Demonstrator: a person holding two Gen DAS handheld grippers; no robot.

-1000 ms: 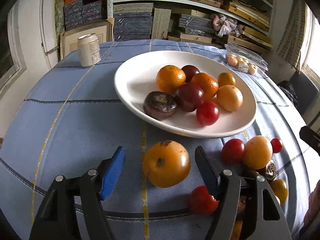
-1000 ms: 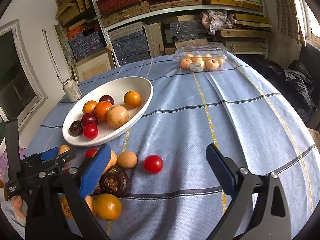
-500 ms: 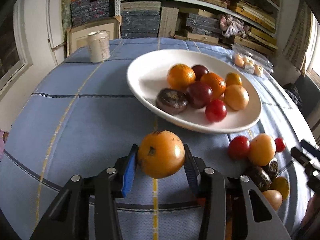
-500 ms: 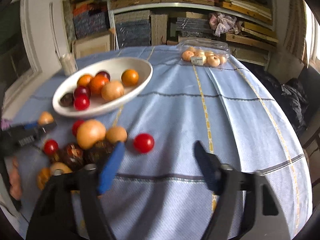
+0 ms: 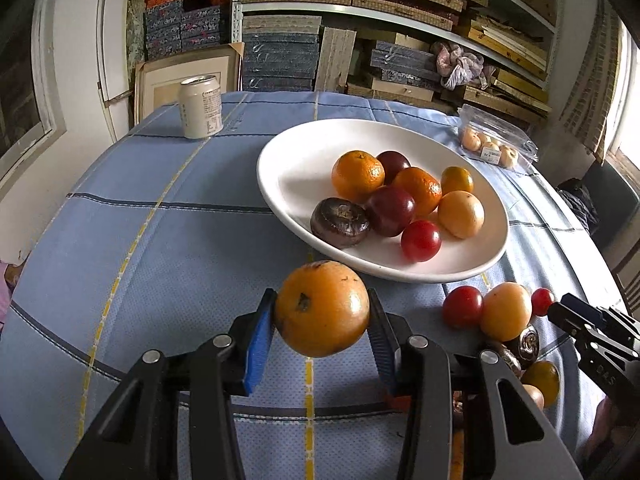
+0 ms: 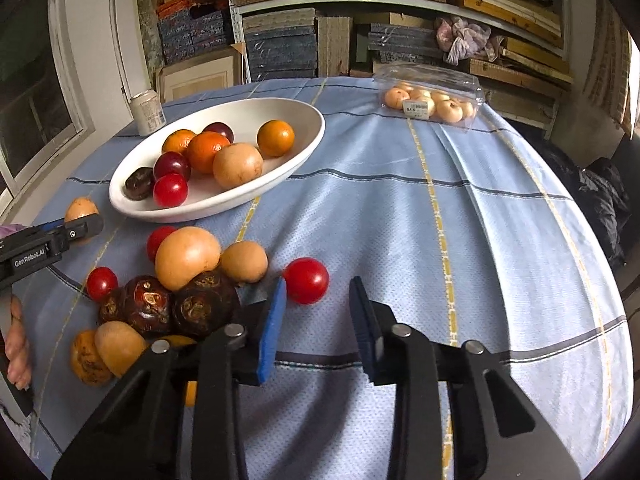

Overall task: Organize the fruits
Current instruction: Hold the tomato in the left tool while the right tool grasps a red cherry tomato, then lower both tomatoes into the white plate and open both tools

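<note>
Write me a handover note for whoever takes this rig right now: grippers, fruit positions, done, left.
Left gripper: shut on the orange fruit, lifted just short of the white bowl.
Right gripper: jaws have just been closing; the red tomato sits at the fingertips, not yet gripped.
Done: eight fruits lie in the bowl.
Left: drop the orange fruit in, grab the tomato, then clear the loose pile on the blue cloth.
</note>
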